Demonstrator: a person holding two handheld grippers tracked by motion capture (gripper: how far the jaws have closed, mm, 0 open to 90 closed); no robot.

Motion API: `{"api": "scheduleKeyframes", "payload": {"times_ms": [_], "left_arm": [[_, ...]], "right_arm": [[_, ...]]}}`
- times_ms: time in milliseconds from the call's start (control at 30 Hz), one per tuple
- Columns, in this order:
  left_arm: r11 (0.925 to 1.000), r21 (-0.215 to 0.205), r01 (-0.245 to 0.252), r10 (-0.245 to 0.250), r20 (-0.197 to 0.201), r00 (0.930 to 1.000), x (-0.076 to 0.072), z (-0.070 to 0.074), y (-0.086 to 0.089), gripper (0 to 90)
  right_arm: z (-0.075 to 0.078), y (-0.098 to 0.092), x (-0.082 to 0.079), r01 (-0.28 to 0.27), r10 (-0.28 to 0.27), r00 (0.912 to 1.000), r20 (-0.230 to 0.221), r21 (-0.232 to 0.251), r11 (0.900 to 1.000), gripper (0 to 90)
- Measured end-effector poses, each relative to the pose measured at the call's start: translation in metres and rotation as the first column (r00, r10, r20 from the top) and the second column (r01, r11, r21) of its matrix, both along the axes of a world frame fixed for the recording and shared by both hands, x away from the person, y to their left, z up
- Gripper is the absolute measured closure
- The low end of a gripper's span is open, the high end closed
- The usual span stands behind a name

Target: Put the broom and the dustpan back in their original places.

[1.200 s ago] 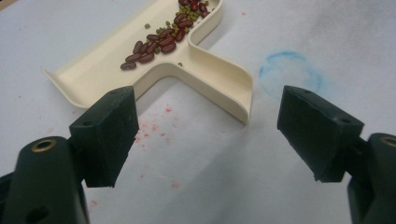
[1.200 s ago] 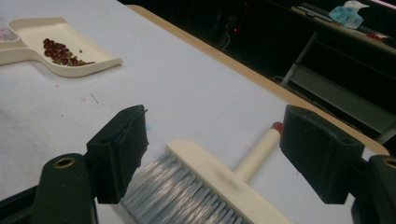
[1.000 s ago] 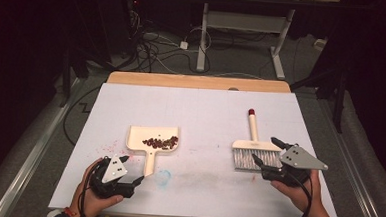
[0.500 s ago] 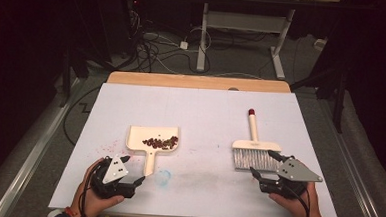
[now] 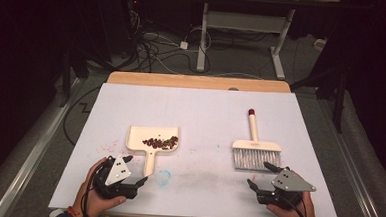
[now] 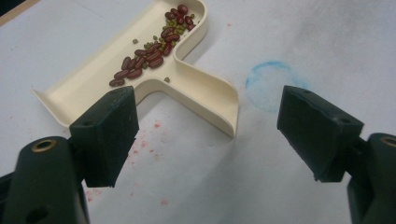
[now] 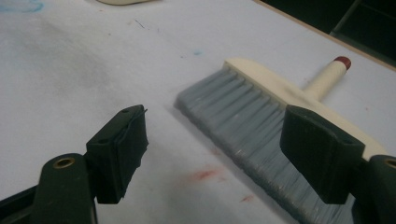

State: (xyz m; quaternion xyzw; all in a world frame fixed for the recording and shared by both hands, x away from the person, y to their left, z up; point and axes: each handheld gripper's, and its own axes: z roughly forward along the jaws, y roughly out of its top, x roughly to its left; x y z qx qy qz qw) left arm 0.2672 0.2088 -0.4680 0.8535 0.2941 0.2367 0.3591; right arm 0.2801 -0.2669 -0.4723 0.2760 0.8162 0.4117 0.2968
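While both grippers rest low at the near edge of the tabletop (image 5: 201,101), dustpan (image 5: 152,139) and brush (image 5: 256,147) lie apart, untouched.
Left gripper (image 5: 135,173), jaws wide open, sits just short of the dustpan's handle; beans (image 6: 149,53) lie in the pan. Right gripper (image 5: 262,176), jaws open and empty, sits just before the brush's grey bristles (image 7: 243,121).

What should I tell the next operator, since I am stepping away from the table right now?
Left tool: open, empty, just short of the dustpan handle.
Right tool: open, empty, near the brush bristles.
Dustpan lies flat on the table with the beans gathered in it.
Brush lies flat, apart from the pan.
Done: beans appear swept in.
Left: faint red specks beside the pan; probably emptying it.
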Motion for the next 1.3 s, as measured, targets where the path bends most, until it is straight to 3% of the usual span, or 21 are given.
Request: {"api": "scheduleKeyframes", "payload": {"times_ms": [167,400,767,1300], "left_arm": [[1.0,0.002,-0.003,0.003,-0.012,0.9999,0.0,0.0,-0.001,20.7],[0.9997,0.023,0.012,-0.012,-0.003,0.9999,-0.001,-0.002,-0.001,20.7],[0.9996,0.022,0.017,-0.017,-0.005,0.9998,-0.001,-0.002,-0.002,20.7],[0.9993,0.031,0.022,-0.022,-0.012,0.9997,0.0,-0.003,-0.003,20.7]], "right_arm": [[-0.002,0.002,0.0,-0.013,0.013,0.9998,-0.014,-0.005,1.0,23.4],[0.0,0.003,-0.001,-0.021,0.021,0.9997,0.008,-0.005,1.0,23.4],[0.008,0.008,-0.006,-0.034,0.034,0.9986,0.041,0.0,0.999,23.4],[0.009,0.008,-0.007,-0.036,0.036,0.9981,0.049,-0.002,0.999,23.4]]}}
